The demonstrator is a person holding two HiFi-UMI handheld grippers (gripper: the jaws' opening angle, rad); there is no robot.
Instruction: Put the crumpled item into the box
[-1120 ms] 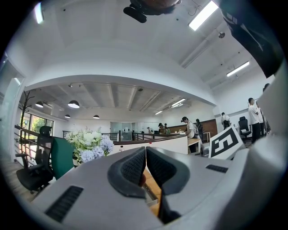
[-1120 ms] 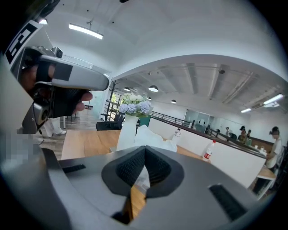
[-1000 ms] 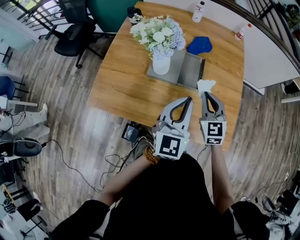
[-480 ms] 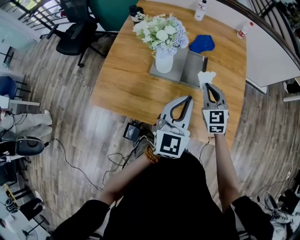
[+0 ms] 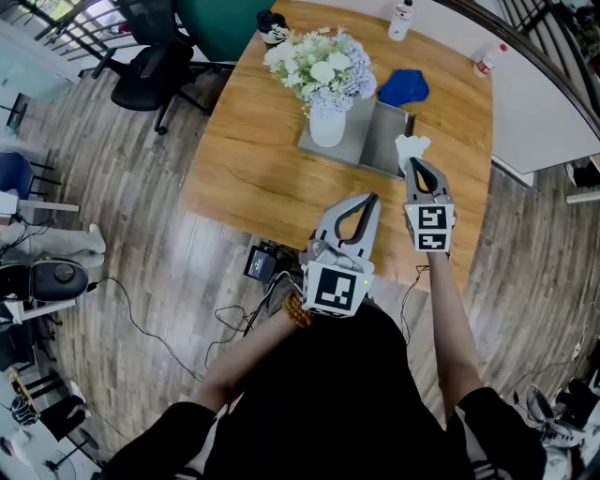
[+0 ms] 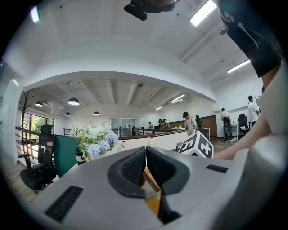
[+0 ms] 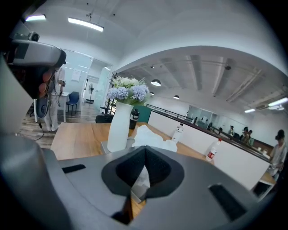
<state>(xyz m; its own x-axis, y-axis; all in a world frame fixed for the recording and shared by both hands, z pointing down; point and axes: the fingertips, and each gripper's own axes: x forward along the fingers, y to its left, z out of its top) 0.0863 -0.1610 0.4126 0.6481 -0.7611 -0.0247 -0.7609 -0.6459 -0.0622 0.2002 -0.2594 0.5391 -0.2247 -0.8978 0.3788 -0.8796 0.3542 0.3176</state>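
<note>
My right gripper point(image 5: 413, 165) is shut on the crumpled white paper point(image 5: 411, 147), which sticks out past its tips just above the near right edge of the open grey box point(image 5: 385, 142). In the right gripper view the paper point(image 7: 152, 139) bulges above the closed jaws point(image 7: 145, 149), and a bit of the box rim point(image 7: 138, 193) shows under it. My left gripper point(image 5: 374, 200) stays shut and empty over the table's near edge, to the left of and behind the right one; its pads point(image 6: 146, 155) touch with nothing between them.
A white vase of flowers point(image 5: 326, 125) stands on the grey lid next to the box. A blue cloth point(image 5: 404, 87) lies behind the box, with two bottles point(image 5: 400, 21) point(image 5: 484, 64) and a dark cup point(image 5: 274, 26) at the far edge. Office chairs point(image 5: 148, 70) stand to the left.
My right gripper has carried the paper a little farther forward, up to the box's edge. The left gripper has barely moved.
</note>
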